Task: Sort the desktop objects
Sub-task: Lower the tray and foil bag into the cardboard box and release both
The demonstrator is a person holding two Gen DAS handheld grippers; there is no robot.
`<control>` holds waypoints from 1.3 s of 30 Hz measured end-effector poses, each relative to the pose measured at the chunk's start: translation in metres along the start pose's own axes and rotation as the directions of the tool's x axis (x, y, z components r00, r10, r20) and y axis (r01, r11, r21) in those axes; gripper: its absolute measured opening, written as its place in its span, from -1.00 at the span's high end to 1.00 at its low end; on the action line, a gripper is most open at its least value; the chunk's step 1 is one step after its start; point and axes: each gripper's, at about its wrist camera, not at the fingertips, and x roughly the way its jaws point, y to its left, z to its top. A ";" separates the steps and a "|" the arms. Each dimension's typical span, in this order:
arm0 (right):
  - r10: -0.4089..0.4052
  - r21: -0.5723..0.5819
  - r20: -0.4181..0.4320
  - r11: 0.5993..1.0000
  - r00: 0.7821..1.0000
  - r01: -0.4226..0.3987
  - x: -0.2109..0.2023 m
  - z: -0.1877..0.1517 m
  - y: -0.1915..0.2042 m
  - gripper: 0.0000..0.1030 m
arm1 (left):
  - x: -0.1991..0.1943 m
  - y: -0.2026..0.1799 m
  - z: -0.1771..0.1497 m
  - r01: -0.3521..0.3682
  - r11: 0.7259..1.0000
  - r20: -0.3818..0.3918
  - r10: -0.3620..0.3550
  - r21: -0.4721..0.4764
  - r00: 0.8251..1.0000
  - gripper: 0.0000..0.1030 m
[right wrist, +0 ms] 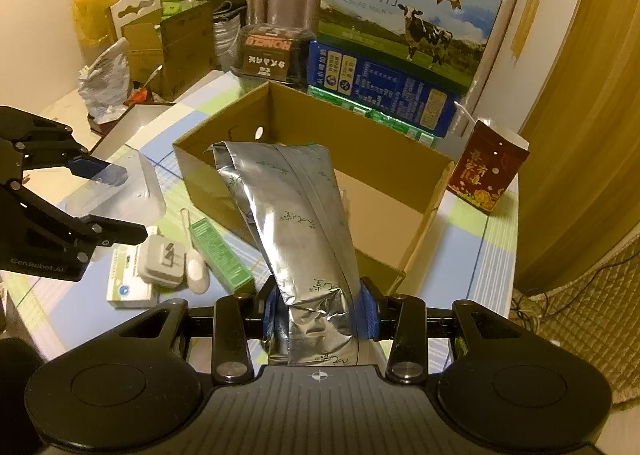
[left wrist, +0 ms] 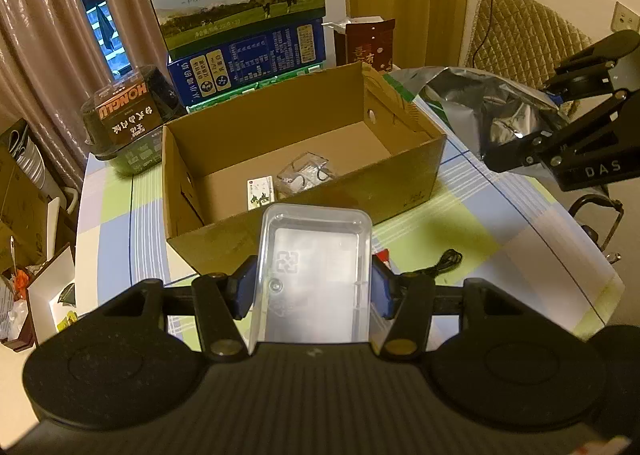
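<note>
The left gripper [left wrist: 314,287] holds a clear plastic tray [left wrist: 314,267] pinched between its blue pads [left wrist: 245,287]; the jaws press on the tray's two long sides, and the tray juts forward from them, its far end reaching over the near wall of the open cardboard box [left wrist: 400,175]. From the right wrist view the same tray [right wrist: 120,191] hangs above the tabletop [right wrist: 480,255], left of the box.

The right gripper [right wrist: 320,313] clamps a silver foil pouch [right wrist: 296,215]. Its jaws squeeze the pouch's crumpled lower end from both sides, and the rest of the pouch stands up and forward, its top edge in front of the box opening [right wrist: 360,159]. In the left wrist view the pouch [left wrist: 480,111] shows to the right of the box, raised off the tabletop.

Inside the box lie a small white card packet [left wrist: 260,193] and a clear plastic wrapper [left wrist: 306,175], both on the floor near the front wall.

On the tabletop left of the box sit a white charger [right wrist: 162,259], a white flat packet [right wrist: 128,287] under it, a green narrow carton [right wrist: 220,255] and a small white stick-shaped item [right wrist: 196,267] between them. A black cable [left wrist: 444,261] lies on the cloth by the box's near right corner. Behind the box stand stacked milk cartons [right wrist: 400,23], a dark snack container [right wrist: 268,55] and a red gift bag [right wrist: 486,171].
</note>
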 end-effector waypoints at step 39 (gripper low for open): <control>-0.023 0.179 -0.002 0.984 1.000 0.023 0.122 0.094 -0.065 0.26 | 0.109 0.081 0.085 -0.019 0.994 0.021 0.021 -0.106 1.000 0.00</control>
